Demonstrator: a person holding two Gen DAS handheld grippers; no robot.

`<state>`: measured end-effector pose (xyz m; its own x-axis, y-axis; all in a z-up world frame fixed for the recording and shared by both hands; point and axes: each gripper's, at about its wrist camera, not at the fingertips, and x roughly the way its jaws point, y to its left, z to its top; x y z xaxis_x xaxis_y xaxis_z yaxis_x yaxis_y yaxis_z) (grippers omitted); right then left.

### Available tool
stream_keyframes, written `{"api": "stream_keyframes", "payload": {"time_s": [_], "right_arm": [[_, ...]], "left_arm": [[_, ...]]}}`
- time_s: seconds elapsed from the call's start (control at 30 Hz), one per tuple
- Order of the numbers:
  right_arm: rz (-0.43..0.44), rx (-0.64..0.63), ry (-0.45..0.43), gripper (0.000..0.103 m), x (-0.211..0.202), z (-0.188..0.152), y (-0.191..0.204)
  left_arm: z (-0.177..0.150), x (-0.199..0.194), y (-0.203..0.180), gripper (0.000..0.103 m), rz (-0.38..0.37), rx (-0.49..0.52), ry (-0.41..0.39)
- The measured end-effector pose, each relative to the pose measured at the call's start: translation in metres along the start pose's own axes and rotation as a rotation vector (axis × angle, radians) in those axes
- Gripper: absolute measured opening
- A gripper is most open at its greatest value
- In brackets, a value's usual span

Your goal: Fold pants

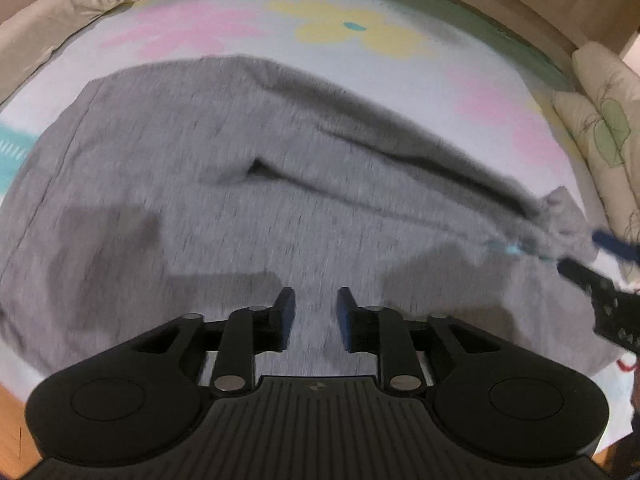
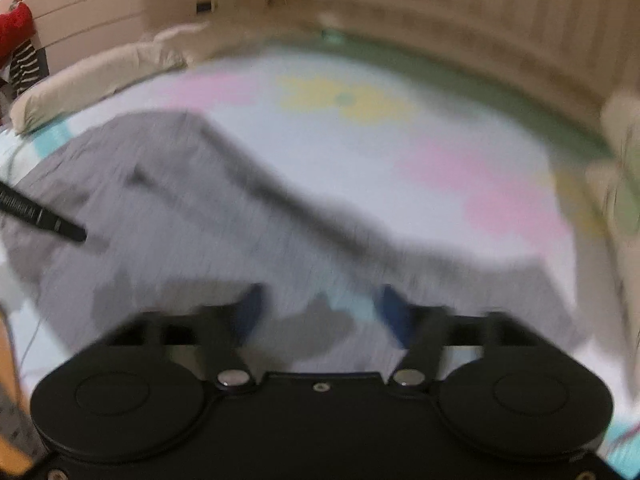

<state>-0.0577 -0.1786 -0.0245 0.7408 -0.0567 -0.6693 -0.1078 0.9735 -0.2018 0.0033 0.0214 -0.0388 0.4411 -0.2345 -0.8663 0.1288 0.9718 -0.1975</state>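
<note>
pants doubled over once, both grippers empty, more folds to go

left side first. the left gripper (image 1: 316, 316) points steeply down over the grey pants (image 1: 224, 200), which lie directly under and ahead of it on the flowered mat (image 1: 360, 80). its jaws stand a little apart with only bare cloth showing through the gap; the pads press on nothing, so it holds nothing. just ahead of its fingers a long ridge and a dark crease run away to the right, which reads as one leg laid over the other. the broad end of the garment spreads off to this gripper's left, lying fairly flat.

moving right. the legs narrow toward a bunched end ahead and right of the left gripper, close to where the right gripper (image 1: 592, 264) comes in from the frame edge. that end looks rumpled; blur hides the detail.

from the right wrist view, the right gripper (image 2: 320, 312) has its jaws wide apart, nothing between them, with the pants (image 2: 180, 208) under it and spreading ahead to its left. mat lies bare ahead and to its right. a cushion (image 2: 100, 72) sits far off along the mat's edge.

judgement: the lengthwise fold looks done and released. still left, as far as shown: smoothing the rumpled leg end, then folding the length across into a compact stack.
</note>
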Motion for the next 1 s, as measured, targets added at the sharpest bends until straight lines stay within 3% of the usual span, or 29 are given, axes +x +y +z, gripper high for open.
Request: {"api": "stream_keyframes", "payload": {"time_s": [0.1, 0.27, 0.3, 0.37, 0.43, 0.57, 0.8, 1.0], "right_arm": [[-0.003, -0.082, -0.010, 0.082, 0.031, 0.032, 0.008], [0.073, -0.222, 0.088, 0.077, 0.097, 0.054, 0.029], [0.078, -0.250, 0.110, 0.065, 0.109, 0.054, 0.033], [0.072, -0.271, 0.156, 0.027, 0.128, 0.050, 0.041], [0.067, -0.253, 0.173, 0.009, 0.135, 0.044, 0.038], [0.099, -0.204, 0.120, 0.007, 0.114, 0.033, 0.035], [0.139, -0.224, 0.054, 0.004, 0.055, 0.014, 0.041], [0.124, -0.228, 0.028, 0.004, 0.045, 0.008, 0.041]], "left_arm": [[0.020, 0.009, 0.003, 0.044, -0.001, 0.005, -0.017], [0.040, 0.022, 0.018, 0.045, -0.038, -0.063, 0.000], [0.044, 0.025, 0.021, 0.045, -0.052, -0.078, 0.007], [0.049, 0.029, 0.025, 0.045, -0.074, -0.097, 0.017], [0.057, 0.032, 0.027, 0.045, -0.100, -0.109, 0.018], [0.073, 0.032, 0.022, 0.046, -0.113, -0.098, -0.009], [0.096, 0.036, 0.005, 0.050, -0.117, -0.097, -0.040], [0.109, 0.053, -0.004, 0.052, -0.098, -0.101, -0.016]]}}
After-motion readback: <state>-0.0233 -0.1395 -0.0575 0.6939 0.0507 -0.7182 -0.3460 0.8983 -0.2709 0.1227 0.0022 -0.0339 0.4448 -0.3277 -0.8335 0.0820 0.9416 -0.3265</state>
